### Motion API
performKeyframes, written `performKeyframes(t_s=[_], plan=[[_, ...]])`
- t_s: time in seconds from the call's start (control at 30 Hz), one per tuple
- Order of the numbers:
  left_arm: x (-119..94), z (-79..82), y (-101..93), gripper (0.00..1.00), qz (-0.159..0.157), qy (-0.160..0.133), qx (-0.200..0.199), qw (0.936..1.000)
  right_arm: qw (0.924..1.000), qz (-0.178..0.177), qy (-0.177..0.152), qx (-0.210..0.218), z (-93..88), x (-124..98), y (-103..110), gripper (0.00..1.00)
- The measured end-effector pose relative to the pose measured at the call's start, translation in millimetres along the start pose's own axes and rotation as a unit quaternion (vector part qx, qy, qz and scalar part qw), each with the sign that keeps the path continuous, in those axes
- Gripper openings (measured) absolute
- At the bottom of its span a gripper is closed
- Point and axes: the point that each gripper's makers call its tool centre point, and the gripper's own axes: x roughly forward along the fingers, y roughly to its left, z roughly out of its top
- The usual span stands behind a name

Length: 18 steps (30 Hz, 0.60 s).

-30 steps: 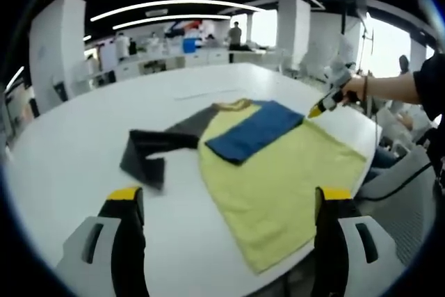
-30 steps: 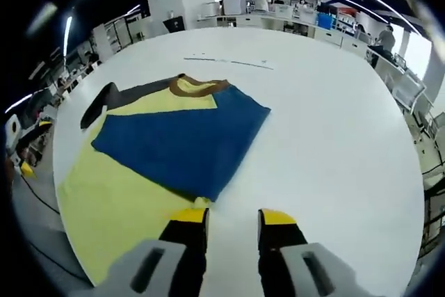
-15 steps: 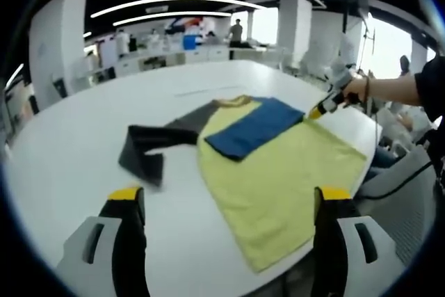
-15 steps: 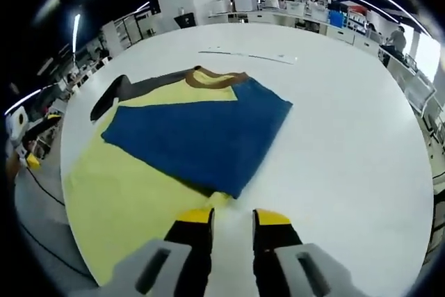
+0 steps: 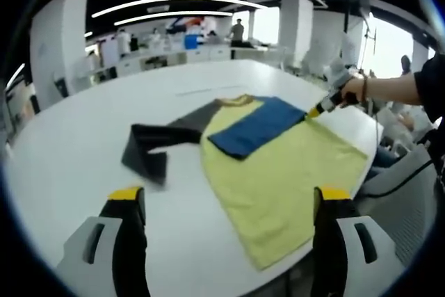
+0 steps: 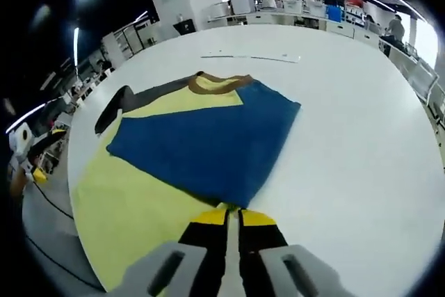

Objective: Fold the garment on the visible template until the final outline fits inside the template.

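The garment (image 5: 278, 165) lies flat on the white table (image 5: 62, 165): yellow body, brown collar (image 5: 236, 101), a blue sleeve (image 5: 257, 126) folded across the chest, and a dark grey sleeve (image 5: 149, 147) bent out to the left. My left gripper (image 5: 229, 203) hovers open at the near edge, short of the cloth. A hand holds my right gripper (image 5: 316, 109) at the garment's far right edge. In the right gripper view its jaws stand nearly together on the yellow edge (image 6: 224, 208) beside the blue sleeve (image 6: 208, 144) corner, so the right gripper (image 6: 233, 215) is shut on the cloth.
A thin line (image 6: 250, 57) is marked on the table beyond the collar. The garment's hem hangs close to the table's near edge (image 5: 278, 269). Desks, pillars and people stand far behind. A person's arm (image 5: 396, 88) reaches in from the right.
My right gripper's jaws have come together on the garment's edge by the blue sleeve corner. The left gripper has stayed open and nearly still.
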Motion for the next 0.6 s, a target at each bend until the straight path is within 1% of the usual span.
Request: performKeyframes(t_s=[0.1, 0.2, 0.23, 0.27, 0.33, 0.47, 0.6], plan=[[0, -0.6, 0.9, 0.97, 0.001, 0.001, 0.001, 1.0000, 1.0000, 0.006, -0.004, 0.006, 0.3, 3, 0, 0.00], [0, -1.3, 1.4, 0.97, 0.002, 0.002, 0.001, 1.0000, 1.0000, 0.001, -0.003, 0.000, 0.3, 2, -2, 0.00], [0, -1.2, 1.6, 0.97, 0.003, 0.002, 0.001, 1.0000, 1.0000, -0.003, -0.003, -0.002, 0.6, 1, -4, 0.00], [0, -1.2, 1.6, 0.97, 0.003, 0.001, 0.000, 1.0000, 0.9997, -0.024, 0.001, -0.011, 0.7, -1, -11, 0.00], [0, -1.2, 1.5, 0.97, 0.003, 0.001, 0.001, 1.0000, 0.9978, -0.052, 0.014, -0.039, -2.6, -5, -24, 0.00], [1, -2.8, 0.0, 0.97, 0.000, 0.005, 0.004, 1.0000, 0.9971, -0.061, 0.015, -0.042, -2.8, -9, -26, 0.00], [2, -1.0, -1.8, 0.97, -0.002, 0.005, 0.006, 1.0000, 0.9962, -0.071, 0.022, -0.044, -4.4, -8, -28, 0.00]])
